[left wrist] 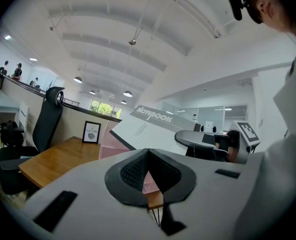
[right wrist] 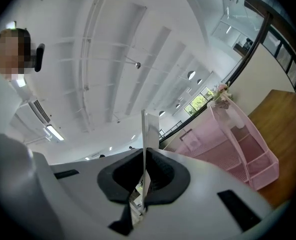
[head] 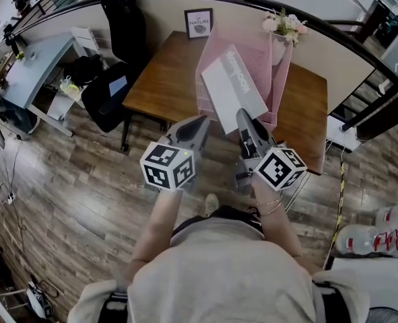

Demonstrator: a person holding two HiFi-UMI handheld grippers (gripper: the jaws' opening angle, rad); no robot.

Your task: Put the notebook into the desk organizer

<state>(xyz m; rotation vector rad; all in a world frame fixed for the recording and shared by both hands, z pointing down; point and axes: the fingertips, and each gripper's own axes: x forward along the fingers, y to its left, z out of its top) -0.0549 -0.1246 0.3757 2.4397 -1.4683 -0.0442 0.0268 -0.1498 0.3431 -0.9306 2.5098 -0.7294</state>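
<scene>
Notebook, flat white rectangle, over pink mesh organizer.

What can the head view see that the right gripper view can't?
Only the head view: the left tongs, the picture frame, the black chair and the floor.
Only the right gripper view: the ceiling with its lights, and the notebook's thin edge, seen end-on.
Both: the right tongs shut on the notebook, the pink organizer, the flowers and the wooden table.
</scene>
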